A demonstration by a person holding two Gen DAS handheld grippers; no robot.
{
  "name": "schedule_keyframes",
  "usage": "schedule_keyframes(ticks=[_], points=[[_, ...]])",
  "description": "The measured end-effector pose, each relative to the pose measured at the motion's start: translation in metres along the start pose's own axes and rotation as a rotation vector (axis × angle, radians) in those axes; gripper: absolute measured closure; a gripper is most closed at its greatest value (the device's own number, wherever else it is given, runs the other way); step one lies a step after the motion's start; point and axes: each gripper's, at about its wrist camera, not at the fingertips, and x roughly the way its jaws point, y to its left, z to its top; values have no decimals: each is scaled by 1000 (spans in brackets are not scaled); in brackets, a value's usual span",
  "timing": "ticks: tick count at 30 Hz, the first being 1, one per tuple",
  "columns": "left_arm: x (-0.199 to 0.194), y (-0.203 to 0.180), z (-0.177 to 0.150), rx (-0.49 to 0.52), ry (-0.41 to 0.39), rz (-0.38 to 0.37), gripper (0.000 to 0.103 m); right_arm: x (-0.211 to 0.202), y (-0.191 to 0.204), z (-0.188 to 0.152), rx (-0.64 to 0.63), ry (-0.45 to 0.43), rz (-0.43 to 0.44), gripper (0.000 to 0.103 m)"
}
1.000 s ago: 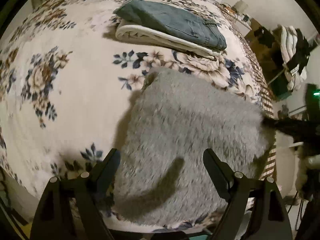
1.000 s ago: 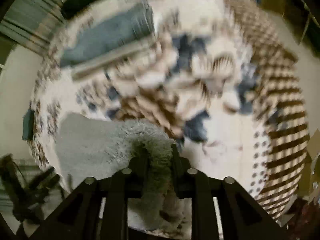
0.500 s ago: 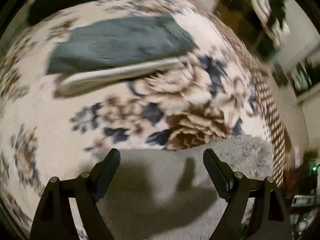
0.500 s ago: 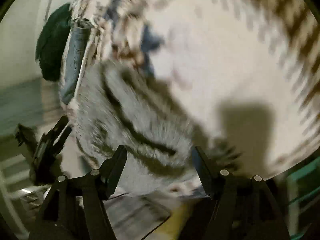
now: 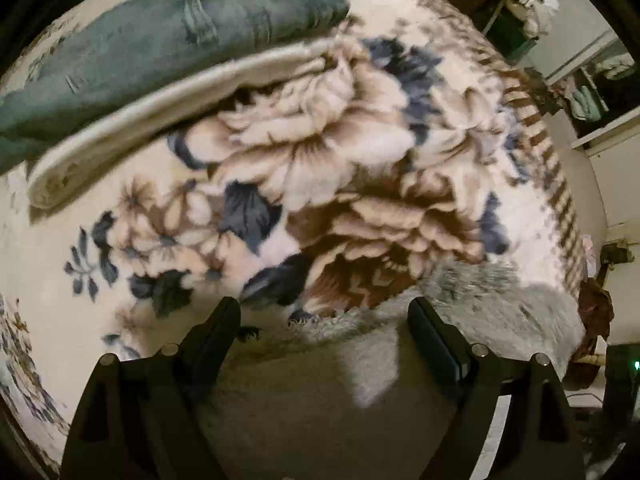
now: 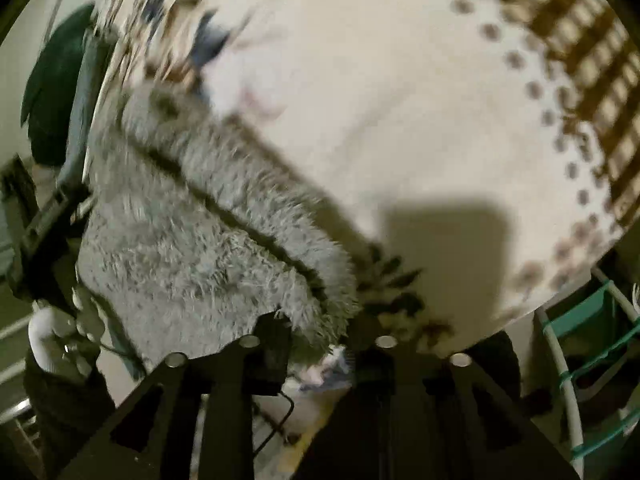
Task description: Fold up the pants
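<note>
Right tool (image 6: 316,340) has closed in since half a second ago, fingers now pinching the near corner of the fuzzy grey pants (image 6: 192,248).
Left tool (image 5: 324,320) hangs with fingers spread wide over the pants' far edge (image 5: 472,300), gripping nothing; the pants lie folded on the floral bed blanket (image 5: 320,168), with folded dark jeans (image 5: 160,28) stacked well beyond.

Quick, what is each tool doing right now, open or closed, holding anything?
Left tool: open, holding nothing, over the grey fuzzy pants.
Right tool: closed on the grey fuzzy pants' edge.
</note>
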Motion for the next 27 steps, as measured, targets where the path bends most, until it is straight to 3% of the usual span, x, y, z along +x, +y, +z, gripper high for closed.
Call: schedule_keyframes(ticks=[2, 6, 9, 13, 15, 16, 18, 20, 22, 24, 27], points=[[-25, 4, -5, -2, -45, -4, 17, -26, 17, -7, -54, -84, -2, 45], [-76, 17, -33, -49, -150, 62, 17, -74, 61, -18, -186, -294, -34, 35], [-95, 24, -63, -113, -187, 116, 17, -58, 103, -5, -326, -276, 3, 33], [-64, 42, -86, -180, -106, 146, 16, 4, 137, 22, -468, -268, -138, 33], [-38, 60, -89, -258, -81, 100, 12, 24, 137, 40, -469, -303, -212, 33], [-31, 66, -89, -294, -79, 76, 4, 32, 133, 53, -459, -310, -237, 33], [-14, 81, -82, -377, -69, 1, 0, 43, 122, 72, -418, -319, -265, 24], [-3, 93, -74, -413, -73, -24, 0, 63, 101, 97, -321, -222, -200, 4], [5, 104, -69, -447, -71, -63, 0, 70, 81, 112, -211, -145, -83, 1], [2, 107, -68, -466, -59, -103, 0, 55, 81, 110, -215, -142, -53, 1], [-17, 101, -68, -410, -80, -73, 0, 9, 86, 94, -251, -217, -25, 1]])
